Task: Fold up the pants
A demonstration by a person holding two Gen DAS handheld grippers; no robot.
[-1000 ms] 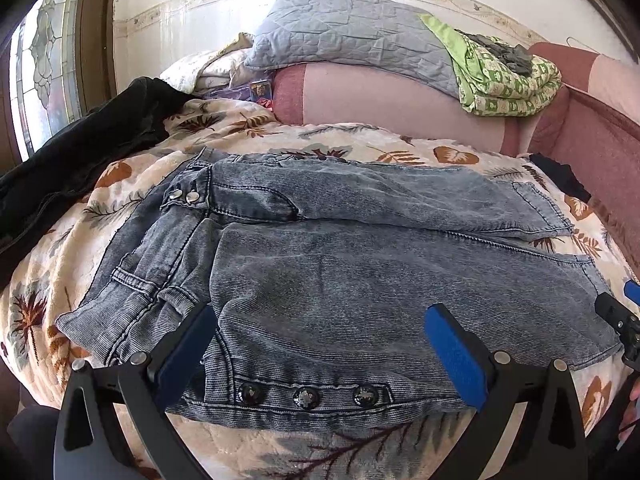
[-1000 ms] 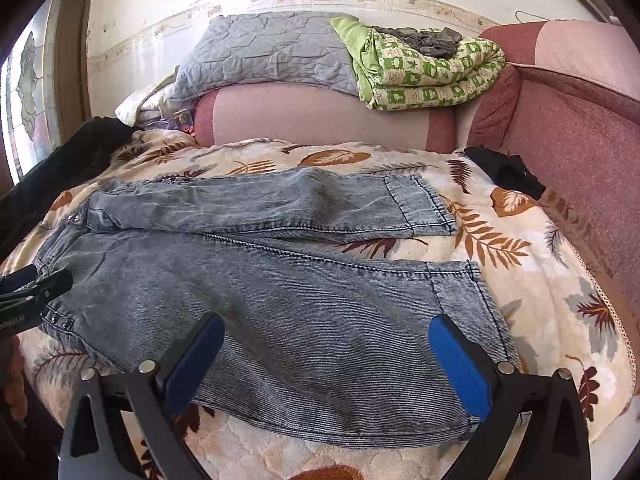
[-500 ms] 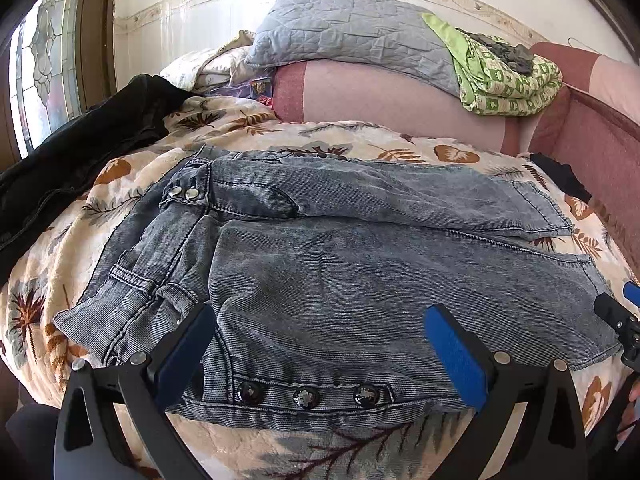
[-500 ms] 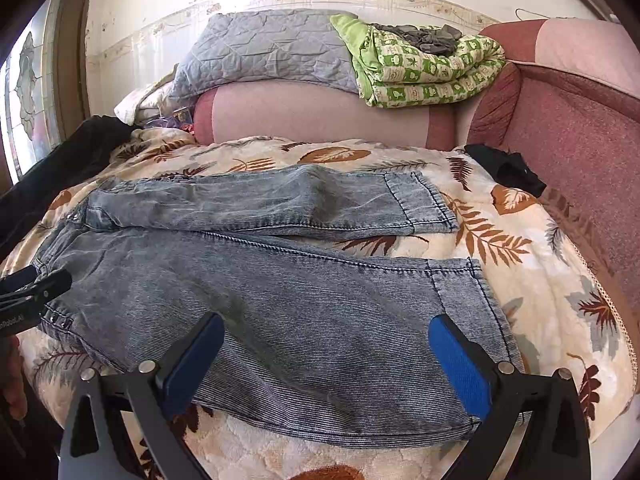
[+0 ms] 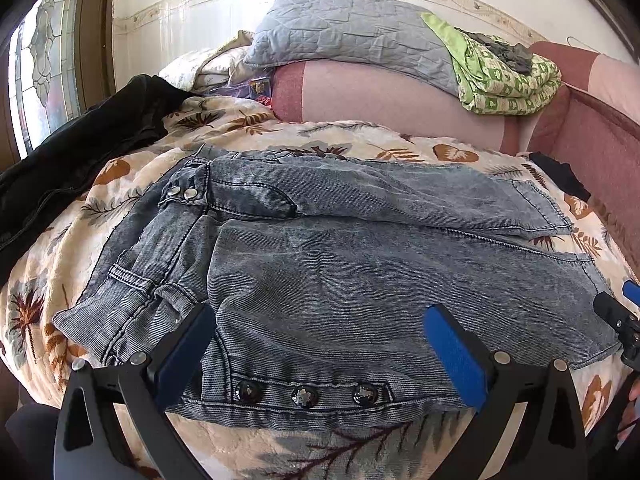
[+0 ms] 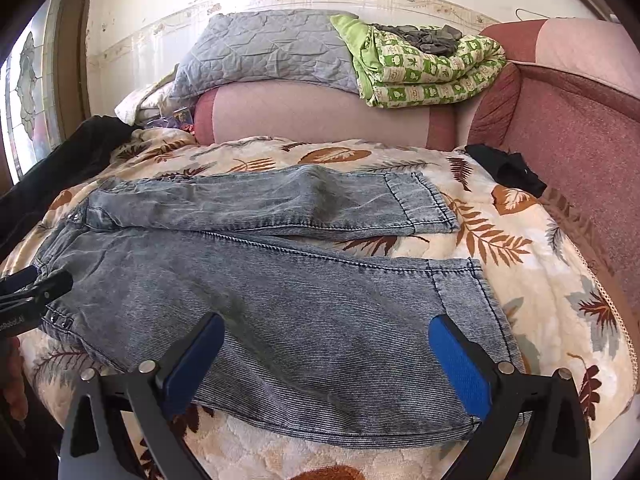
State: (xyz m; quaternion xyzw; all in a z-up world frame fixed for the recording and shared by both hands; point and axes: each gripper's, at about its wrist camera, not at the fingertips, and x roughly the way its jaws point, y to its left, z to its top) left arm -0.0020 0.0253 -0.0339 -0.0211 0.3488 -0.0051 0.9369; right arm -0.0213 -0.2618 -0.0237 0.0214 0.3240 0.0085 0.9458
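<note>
1. Pants, grey-blue denim, spread flat on a leaf-print blanket. Long axis runs crosswise to both tools: waistband off to the left, leg cuffs off to the right.
2. Left gripper: jaws spread wide, holding nothing. Just ahead and below, between the blue pads, is the near hip edge with a row of three dark buttons. Waistband and belt loop lie ahead-left; this tool is the nearer one to the waist end.
3. Right gripper: jaws likewise wide apart, empty. Near leg's lower edge lies directly under and ahead of it; near cuff just ahead-right. This tool is the nearer one to the cuff end.
4. Far leg lies beyond the near leg, roughly parallel, a wedge of blanket showing between them toward the cuffs.
5. Judgement: likely first fold carries the near leg away from the tools onto the far leg, each gripper pinching the near edge at its own end.
6. Contact with cloth: cannot tell; pads look just above it.
</note>
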